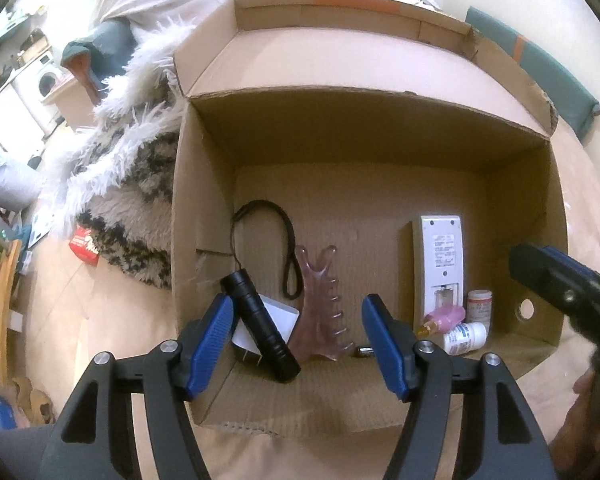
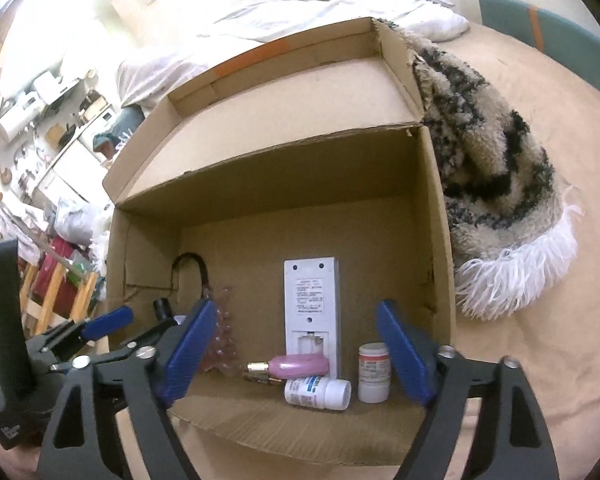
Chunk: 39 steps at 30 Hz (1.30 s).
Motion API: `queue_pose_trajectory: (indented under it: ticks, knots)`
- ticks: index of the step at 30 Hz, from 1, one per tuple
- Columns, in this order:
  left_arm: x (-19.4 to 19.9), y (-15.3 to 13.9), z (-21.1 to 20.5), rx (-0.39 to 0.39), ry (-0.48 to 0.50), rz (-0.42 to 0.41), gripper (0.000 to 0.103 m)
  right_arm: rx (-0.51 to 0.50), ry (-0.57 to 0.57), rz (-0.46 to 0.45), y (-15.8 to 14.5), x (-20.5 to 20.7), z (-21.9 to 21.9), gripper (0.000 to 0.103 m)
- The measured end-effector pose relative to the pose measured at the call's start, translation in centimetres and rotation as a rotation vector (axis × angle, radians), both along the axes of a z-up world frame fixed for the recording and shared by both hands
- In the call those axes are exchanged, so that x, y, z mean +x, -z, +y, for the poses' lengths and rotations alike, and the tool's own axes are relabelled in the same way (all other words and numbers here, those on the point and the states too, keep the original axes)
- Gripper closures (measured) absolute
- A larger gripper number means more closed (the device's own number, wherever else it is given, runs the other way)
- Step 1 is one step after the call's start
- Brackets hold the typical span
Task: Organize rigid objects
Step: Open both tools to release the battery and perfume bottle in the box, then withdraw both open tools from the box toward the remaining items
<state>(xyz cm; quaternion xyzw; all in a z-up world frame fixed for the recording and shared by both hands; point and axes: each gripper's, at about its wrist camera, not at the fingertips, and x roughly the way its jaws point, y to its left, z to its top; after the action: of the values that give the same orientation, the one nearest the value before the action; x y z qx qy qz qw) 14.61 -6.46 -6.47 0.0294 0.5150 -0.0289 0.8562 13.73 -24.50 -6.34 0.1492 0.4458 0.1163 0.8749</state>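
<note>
An open cardboard box (image 1: 204,216) (image 2: 436,240) lies on a beige sheet. Inside it are a black flashlight (image 1: 260,328) with a wrist strap, leaning on a white charger (image 1: 280,314), a pink translucent comb (image 1: 320,312) (image 2: 222,344), a white remote face down (image 1: 440,260) (image 2: 311,304), a pink bottle (image 1: 444,316) (image 2: 300,365), a white pill bottle on its side (image 1: 464,336) (image 2: 318,393) and an upright pill bottle (image 1: 479,304) (image 2: 374,372). My left gripper (image 1: 298,344) is open and empty over the box's front left. My right gripper (image 2: 296,356) is open and empty over the bottles.
A shaggy black-and-cream rug with a white fringe (image 1: 132,184) (image 2: 496,168) lies against the box's side. A green cushion (image 1: 548,72) lies beyond it. White bedding (image 2: 332,8) is behind the box. A red packet (image 1: 85,246) lies by the rug.
</note>
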Motion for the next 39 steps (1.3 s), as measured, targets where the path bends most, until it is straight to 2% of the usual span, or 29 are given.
queue_pose_trajectory:
  ticks: [8,15,27,34,39]
  knots:
    - [-0.1,-0.5,1.1,-0.020,-0.024,-0.009,0.039,0.053,0.014,0.009,-0.4,-0.3,-0.8,0.002]
    - [-0.2,-2.1,1.9,-0.038,-0.075,0.012,0.039,0.026,0.022,-0.011,-1.0,-1.1,-0.9,0.000]
    - [-3.4,-4.6,3.9,-0.026,-0.093,-0.013,0.039,0.050,0.027,-0.053,-3.3,-3.5,-1.9,0.000]
    - [-5.7,-4.6,4.7,-0.028,-0.088,-0.007,0.039,0.092,0.012,-0.031,-3.5,-6.3,-2.3,0.000]
    - [-7.2,-3.4,5.1,-0.044,-0.091,0.029,0.039,0.075,0.009,-0.014,-3.2,-8.2,-2.1,0.000]
